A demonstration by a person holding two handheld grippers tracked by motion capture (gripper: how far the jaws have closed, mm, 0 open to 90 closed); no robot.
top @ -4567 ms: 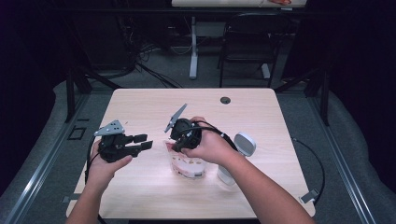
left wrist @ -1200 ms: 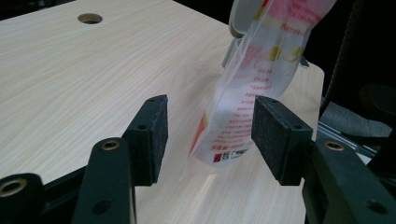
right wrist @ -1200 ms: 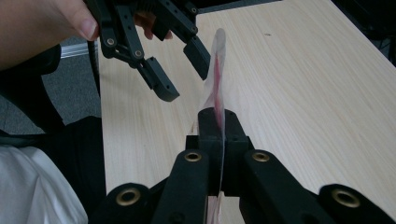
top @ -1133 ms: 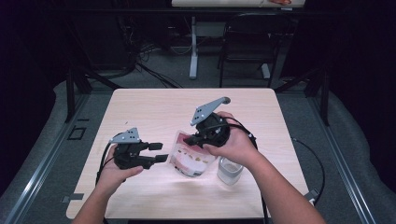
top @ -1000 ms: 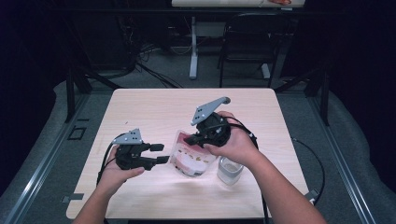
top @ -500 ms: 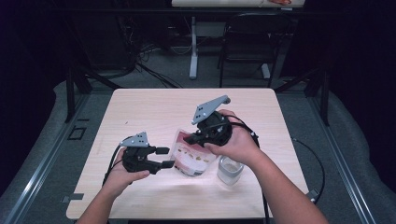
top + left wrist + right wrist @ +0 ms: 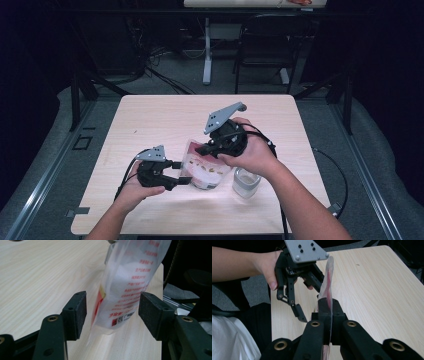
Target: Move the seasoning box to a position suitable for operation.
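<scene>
My right gripper [image 7: 206, 148] is clamped shut on the top edge of a clear plastic bag [image 7: 205, 167] with red print and white contents; in the right gripper view the thin film stands pinched between the two black pads [image 7: 336, 308], running up past them. The bag hangs from that grip toward the near middle of the counter [image 7: 165, 115], its bottom close to or on the wood, though I cannot tell whether it actually touches. My left gripper [image 7: 181, 172] sits just to the left of the bag, nearer the counter's near-left corner, with its jaws spread wide and just lately opened further. In the left gripper view the lower corner of the bag [image 7: 125, 290] lies between the two pads [image 7: 78, 311], with a gap showing on either side, so nothing is pressed there. A small clear jar [image 7: 246, 182] stands on the counter just right of the bag, toward the near edge and under my right wrist.
</scene>
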